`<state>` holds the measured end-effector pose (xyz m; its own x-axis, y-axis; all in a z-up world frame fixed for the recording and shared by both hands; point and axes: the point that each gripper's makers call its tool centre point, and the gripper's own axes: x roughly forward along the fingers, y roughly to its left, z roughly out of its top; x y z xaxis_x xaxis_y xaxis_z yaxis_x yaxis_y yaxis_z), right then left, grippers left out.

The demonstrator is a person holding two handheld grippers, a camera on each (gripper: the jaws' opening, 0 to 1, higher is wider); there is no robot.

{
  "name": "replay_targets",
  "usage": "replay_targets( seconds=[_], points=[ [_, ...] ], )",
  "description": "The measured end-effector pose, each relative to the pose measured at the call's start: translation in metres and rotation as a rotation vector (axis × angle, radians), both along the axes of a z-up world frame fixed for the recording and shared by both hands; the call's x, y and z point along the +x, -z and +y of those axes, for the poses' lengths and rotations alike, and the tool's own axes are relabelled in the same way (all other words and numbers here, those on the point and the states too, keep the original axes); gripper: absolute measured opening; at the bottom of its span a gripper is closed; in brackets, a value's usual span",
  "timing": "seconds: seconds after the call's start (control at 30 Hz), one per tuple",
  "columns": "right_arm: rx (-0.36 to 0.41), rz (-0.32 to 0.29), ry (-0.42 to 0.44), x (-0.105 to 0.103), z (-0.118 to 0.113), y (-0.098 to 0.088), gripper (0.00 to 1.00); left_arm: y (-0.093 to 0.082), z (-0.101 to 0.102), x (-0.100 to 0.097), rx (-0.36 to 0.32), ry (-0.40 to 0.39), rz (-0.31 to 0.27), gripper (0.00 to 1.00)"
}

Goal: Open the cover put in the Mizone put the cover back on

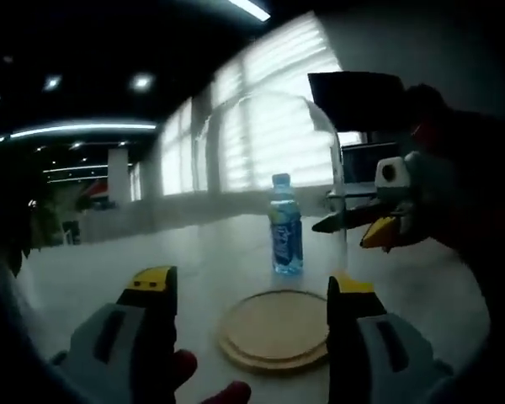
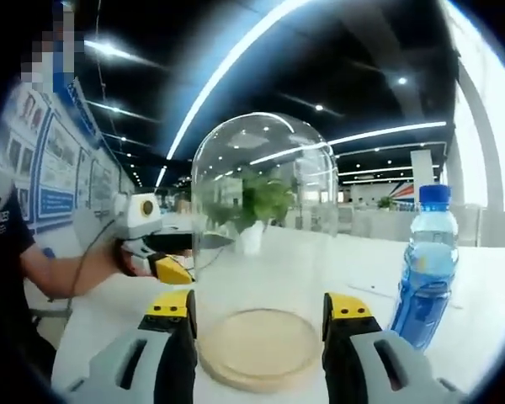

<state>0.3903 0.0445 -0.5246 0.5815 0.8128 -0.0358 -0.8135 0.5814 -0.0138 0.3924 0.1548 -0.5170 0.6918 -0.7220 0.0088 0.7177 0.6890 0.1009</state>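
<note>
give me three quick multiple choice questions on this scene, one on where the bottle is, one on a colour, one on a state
1. Where is the bottle?
A. under the glass cover
B. on the table, outside the glass cover
C. held in a gripper

2. What colour is the bottle's cap?
A. red
B. white
C. blue

3. How is the bottle placed?
A. standing upright, cap on
B. lying on its side
C. upright, cap off

Answers:
1 B: in the right gripper view it stands on the table, clear to one side of the glass cover and the wooden base.
2 C: the cap on top is blue.
3 A: it stands straight on its bottom with the cap in place.
</note>
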Motion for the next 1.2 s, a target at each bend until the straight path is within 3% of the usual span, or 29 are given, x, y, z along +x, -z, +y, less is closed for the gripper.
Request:
replay_targets(
  seconds=[0.07,0.2,0.37,0.4,0.47,0.6,0.77,0.97,1.13,1.2],
  points=[
    [0.008,0.017,-0.007,0.002,0.003,-0.004,0.61,0.003,-0.005,0.004,0.009,0.034,0.047,0.69],
    [0.053,0.077,-0.061,0.013,0.009,-0.012,0.69,0.005,-0.006,0.009,-0.006,0.079,0.039,0.70],
    [0.051,0.092,-0.136,0.016,0.014,-0.003,0.70,0.009,-0.009,0.010,-0.145,0.122,0.042,0.71],
    [0.038,0.081,-0.151,0.016,0.014,-0.001,0.70,0.017,-0.010,0.012,-0.115,0.117,0.095,0.71],
    [0.043,0.060,-0.165,0.017,0.016,-0.001,0.71,0.013,-0.012,0.012,-0.098,0.128,0.024,0.71],
    [0.012,0.040,-0.208,0.020,0.019,0.002,0.72,0.014,-0.015,0.010,-0.110,0.140,0.043,0.70],
    [-0.052,0.115,-0.319,0.024,0.022,0.010,0.74,0.019,-0.019,0.008,-0.087,0.148,0.042,0.69],
    [-0.085,0.074,-0.360,0.024,0.017,0.007,0.71,0.015,-0.014,0.009,-0.092,0.154,0.028,0.70],
    [-0.074,0.073,-0.377,0.027,0.019,0.009,0.72,0.025,-0.012,0.014,-0.103,0.216,0.146,0.72],
    [-0.083,0.064,-0.374,0.025,0.022,0.012,0.73,0.023,-0.012,0.019,-0.067,0.239,0.118,0.72]
  ],
)
